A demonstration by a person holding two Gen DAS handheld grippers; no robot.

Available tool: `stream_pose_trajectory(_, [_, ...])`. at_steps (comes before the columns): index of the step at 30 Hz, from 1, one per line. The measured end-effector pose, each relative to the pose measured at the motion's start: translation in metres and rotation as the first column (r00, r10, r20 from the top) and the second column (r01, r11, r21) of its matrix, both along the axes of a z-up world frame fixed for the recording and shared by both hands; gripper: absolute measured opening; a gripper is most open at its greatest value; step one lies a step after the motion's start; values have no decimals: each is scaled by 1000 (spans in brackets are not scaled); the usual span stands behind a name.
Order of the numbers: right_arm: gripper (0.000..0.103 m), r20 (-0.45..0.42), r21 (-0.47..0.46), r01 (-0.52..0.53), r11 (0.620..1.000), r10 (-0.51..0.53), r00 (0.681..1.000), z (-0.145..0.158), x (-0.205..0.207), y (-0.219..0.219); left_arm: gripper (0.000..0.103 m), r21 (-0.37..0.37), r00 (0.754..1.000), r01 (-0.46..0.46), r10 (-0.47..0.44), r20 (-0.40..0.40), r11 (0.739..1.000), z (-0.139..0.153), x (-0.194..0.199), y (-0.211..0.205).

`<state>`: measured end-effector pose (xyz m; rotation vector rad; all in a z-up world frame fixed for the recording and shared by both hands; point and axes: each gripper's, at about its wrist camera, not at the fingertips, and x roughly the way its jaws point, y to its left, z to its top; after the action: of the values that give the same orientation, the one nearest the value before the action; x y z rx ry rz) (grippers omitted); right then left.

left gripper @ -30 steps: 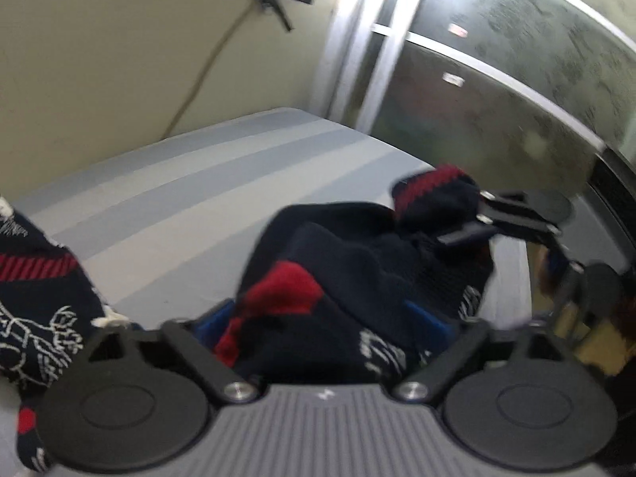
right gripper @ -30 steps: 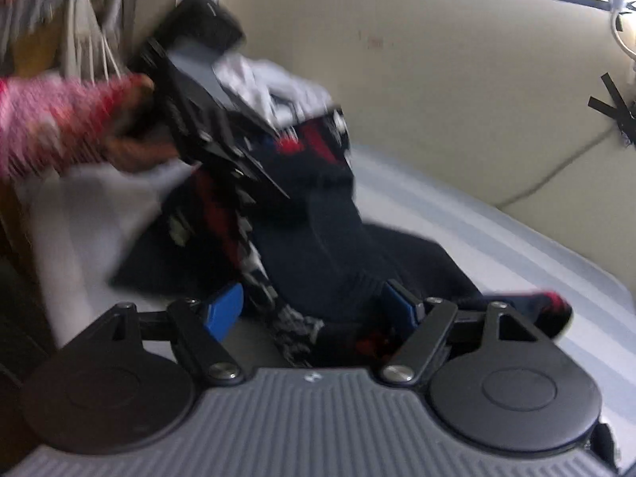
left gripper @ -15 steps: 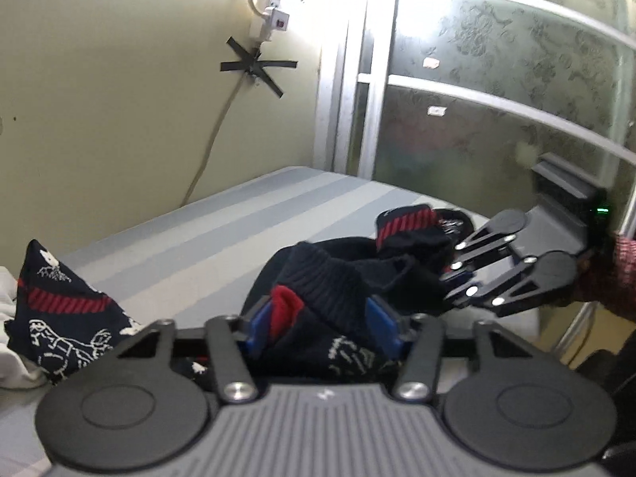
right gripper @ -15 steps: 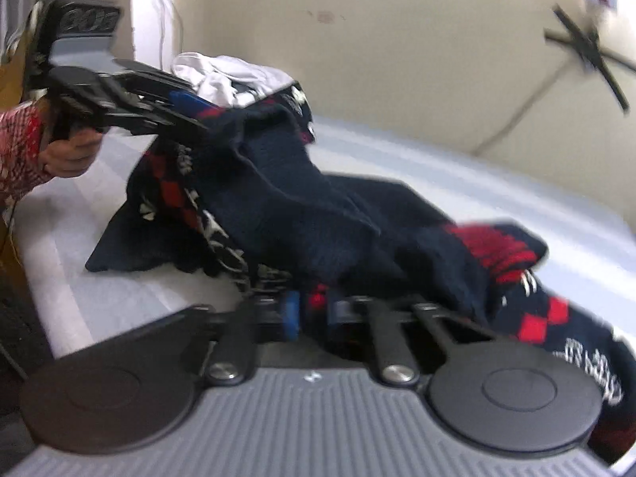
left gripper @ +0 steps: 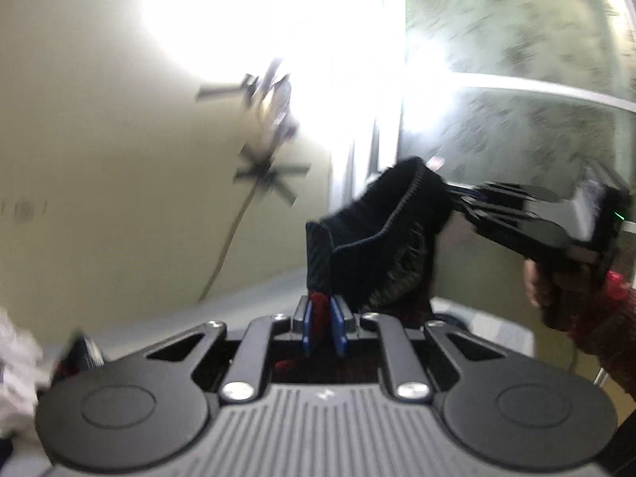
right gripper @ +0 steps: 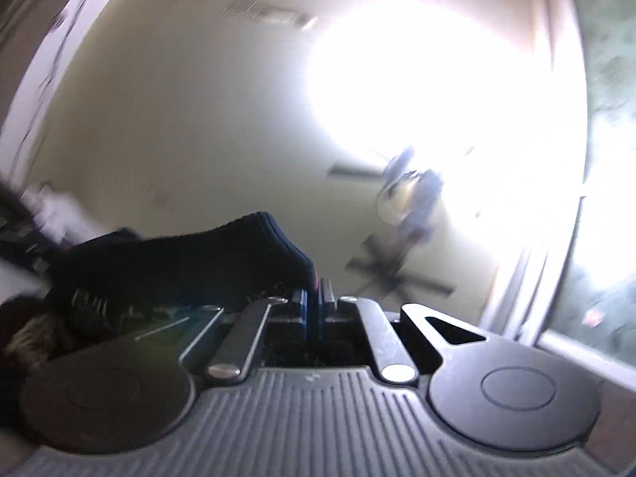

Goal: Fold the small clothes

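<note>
the grey striped bed (left gripper: 254,298) shows only as a strip at the lower left of the left wrist view, with a crumpled white cloth (left gripper: 18,351) at the far left edge. the dark navy knitted garment with red trim (left gripper: 377,246) hangs in the air at frame centre, stretched between both tools and clear of the bed. the left tool (left gripper: 322,328) is clamped on its red-edged corner; the right tool (left gripper: 463,202), centre right, is clamped on the opposite end. judged from this, the fold is at the start: the garment is lifted and spread, but no fold is laid and nothing is set down.
</note>
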<state>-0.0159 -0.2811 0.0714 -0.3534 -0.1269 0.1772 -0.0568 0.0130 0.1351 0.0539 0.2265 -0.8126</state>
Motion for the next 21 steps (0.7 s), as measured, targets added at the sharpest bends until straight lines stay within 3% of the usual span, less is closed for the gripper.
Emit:
stream_pose_trajectory(4, [7,86,52,28,998,-33,996,14,-12,-11,12,49,994,61,-65,85,997,10,-26,-21])
stream_pose_trajectory(7, [7,95,70,21,997,-28,995,18,-18,-15,17,100,991,76,-86,101,992,6,-29,-37])
stream_pose_trajectory(8, [7,90,70,15,997,-21,996,18,-17,-15,23,114,992,73,-84,97,991,4,-27,-42])
stream_pose_trajectory(12, [7,96,50,30,998,-35,995,11,-16,-16,64,138,994,80,-89,61,987,-5,-13,-53])
stream_pose_trajectory(15, [7,86,58,34,998,-39,996,11,-15,-20,82,153,992,108,-117,50,982,-11,-12,-56])
stream_pose_trajectory(19, [7,82,75,42,996,-48,995,10,-25,-18,80,175,988,128,-141,64,976,-16,-13,-61])
stream_pose_trajectory(20, [7,86,78,38,996,-45,995,10,-24,-17,71,187,988,126,-140,62,974,-19,-11,-64])
stream_pose_trajectory(21, [7,92,81,33,996,-41,995,11,-26,-16,55,208,990,113,-127,55,972,-23,-7,-69])
